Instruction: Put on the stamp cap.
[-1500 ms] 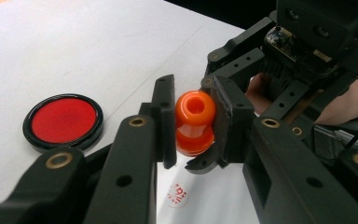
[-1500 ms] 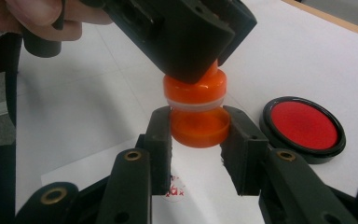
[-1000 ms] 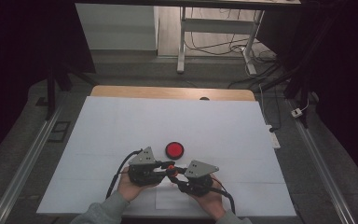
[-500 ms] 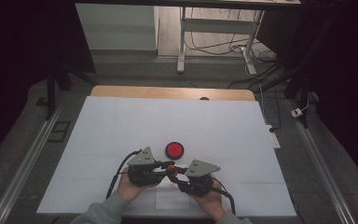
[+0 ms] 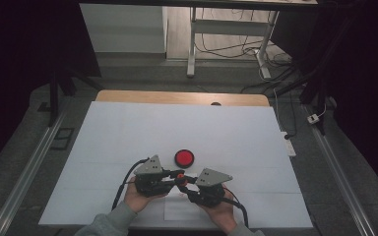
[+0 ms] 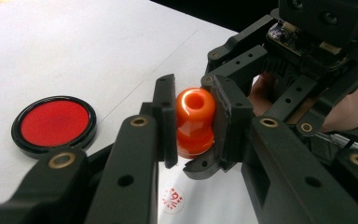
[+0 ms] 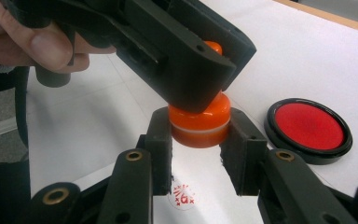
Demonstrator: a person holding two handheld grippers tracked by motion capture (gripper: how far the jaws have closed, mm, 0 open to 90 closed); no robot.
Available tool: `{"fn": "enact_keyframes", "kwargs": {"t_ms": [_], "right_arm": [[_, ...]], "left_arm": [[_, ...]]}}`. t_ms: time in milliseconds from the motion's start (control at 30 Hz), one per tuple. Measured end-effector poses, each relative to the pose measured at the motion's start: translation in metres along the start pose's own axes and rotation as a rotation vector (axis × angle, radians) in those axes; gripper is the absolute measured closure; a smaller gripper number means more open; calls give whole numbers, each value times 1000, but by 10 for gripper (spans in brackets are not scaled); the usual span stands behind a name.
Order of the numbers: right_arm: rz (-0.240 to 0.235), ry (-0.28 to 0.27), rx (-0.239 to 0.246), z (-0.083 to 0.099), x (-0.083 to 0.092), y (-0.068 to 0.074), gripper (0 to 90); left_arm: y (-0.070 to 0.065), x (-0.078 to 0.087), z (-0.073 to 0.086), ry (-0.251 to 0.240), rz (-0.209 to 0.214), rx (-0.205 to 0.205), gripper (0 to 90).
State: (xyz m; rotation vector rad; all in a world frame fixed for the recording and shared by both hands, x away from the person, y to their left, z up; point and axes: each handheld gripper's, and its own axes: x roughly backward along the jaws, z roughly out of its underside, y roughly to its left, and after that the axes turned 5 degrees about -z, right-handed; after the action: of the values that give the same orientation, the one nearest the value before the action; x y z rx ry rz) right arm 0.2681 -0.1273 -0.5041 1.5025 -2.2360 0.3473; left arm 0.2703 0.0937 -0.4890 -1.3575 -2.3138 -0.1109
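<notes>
1. Glossy orange plastic stamp with a knob handle (image 6: 195, 122) is held just above the white paper sheet (image 5: 128, 137), right over a small red stamped mark (image 7: 182, 195).
2. Left gripper (image 6: 193, 119) is clamped on the stamp's handle.
3. Right gripper (image 7: 198, 135) is clamped on the stamp's wider base.
4. Round red ink pad in a black case (image 5: 184, 158) lies open just beyond the stamp.
5. Step looks like capping or uncapping, or re-inking; next move likely needs one gripper to let go.
</notes>
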Motion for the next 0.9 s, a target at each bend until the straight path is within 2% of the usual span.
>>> {"fn": "enact_keyframes", "kwargs": {"t_ms": [267,400,633,800,900], "right_arm": [[-4,13,-21,1,-1,-2,649],[-8,15,-27,2,-3,-1,649],[-14,22,-32,3,-3,-2,648],[-4,25,1,3,-4,-2,645],[-8,24,3,3,-3,-2,644]], "left_arm": [[-1,-3,5,-7,-16,0,727],[0,-4,6,-4,-8,13,727],[-2,-6,7,1,-20,3,727],[-2,-4,5,10,-27,-14,724],[-3,-5,4,14,-31,-18,723]]}}
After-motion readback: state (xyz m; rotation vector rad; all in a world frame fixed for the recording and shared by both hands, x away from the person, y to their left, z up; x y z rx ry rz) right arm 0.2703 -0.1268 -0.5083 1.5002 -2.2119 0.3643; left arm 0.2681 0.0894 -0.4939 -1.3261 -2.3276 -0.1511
